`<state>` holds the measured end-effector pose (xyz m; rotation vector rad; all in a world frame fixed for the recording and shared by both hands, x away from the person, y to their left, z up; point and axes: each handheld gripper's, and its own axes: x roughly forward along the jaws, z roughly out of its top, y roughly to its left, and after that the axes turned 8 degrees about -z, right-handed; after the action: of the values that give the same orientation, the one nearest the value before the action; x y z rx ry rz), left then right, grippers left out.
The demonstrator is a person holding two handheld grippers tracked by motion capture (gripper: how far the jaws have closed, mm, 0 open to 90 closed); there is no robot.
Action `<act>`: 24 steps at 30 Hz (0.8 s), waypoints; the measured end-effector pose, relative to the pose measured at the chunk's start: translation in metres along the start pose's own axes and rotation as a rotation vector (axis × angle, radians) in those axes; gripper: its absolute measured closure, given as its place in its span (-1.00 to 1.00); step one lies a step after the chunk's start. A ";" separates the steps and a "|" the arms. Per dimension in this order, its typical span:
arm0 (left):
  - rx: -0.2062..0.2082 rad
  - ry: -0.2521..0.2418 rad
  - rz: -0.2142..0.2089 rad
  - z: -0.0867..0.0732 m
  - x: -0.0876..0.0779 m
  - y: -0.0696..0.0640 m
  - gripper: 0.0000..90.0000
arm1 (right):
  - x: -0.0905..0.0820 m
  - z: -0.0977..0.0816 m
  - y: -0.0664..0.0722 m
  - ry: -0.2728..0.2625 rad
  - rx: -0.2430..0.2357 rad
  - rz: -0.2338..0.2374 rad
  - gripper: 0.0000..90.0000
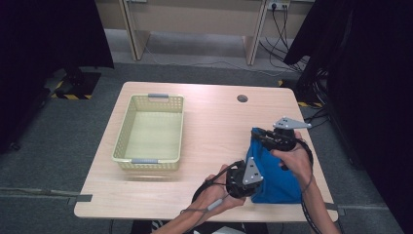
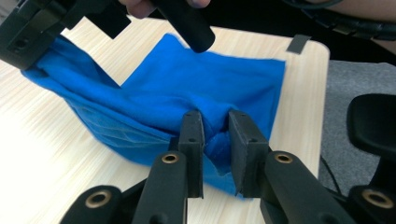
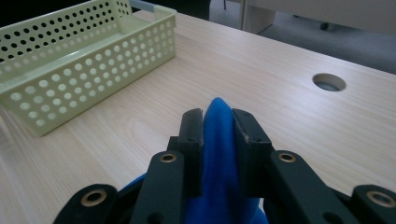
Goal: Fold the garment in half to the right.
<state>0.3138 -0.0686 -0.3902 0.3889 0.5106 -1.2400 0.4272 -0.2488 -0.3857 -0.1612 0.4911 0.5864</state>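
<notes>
Currently both grippers, left gripper and right gripper, have jaws pinching the blue cloth at the bench's right front. Judgement: lift evenly, keep the cloth taut, then carry toward the basket.

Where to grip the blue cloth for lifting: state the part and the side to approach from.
Grip the blue cloth at its folded edges, as the left gripper and right gripper do: jaws pinch bunched fabric at opposite ends. Approach from either end, low along the table, because the limp cloth sags between them.
</notes>
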 end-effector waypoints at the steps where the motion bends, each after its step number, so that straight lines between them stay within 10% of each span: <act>1: 0.004 0.005 0.010 0.002 0.003 0.000 0.69 | -0.003 -0.002 -0.004 0.001 0.001 -0.008 0.67; 24: -0.049 0.008 -0.069 0.002 0.073 0.001 0.61 | -0.012 -0.057 -0.053 0.068 0.092 -0.091 0.51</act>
<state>0.3324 -0.1273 -0.4293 0.3371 0.5639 -1.2905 0.4259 -0.3143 -0.4288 -0.1163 0.5730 0.4692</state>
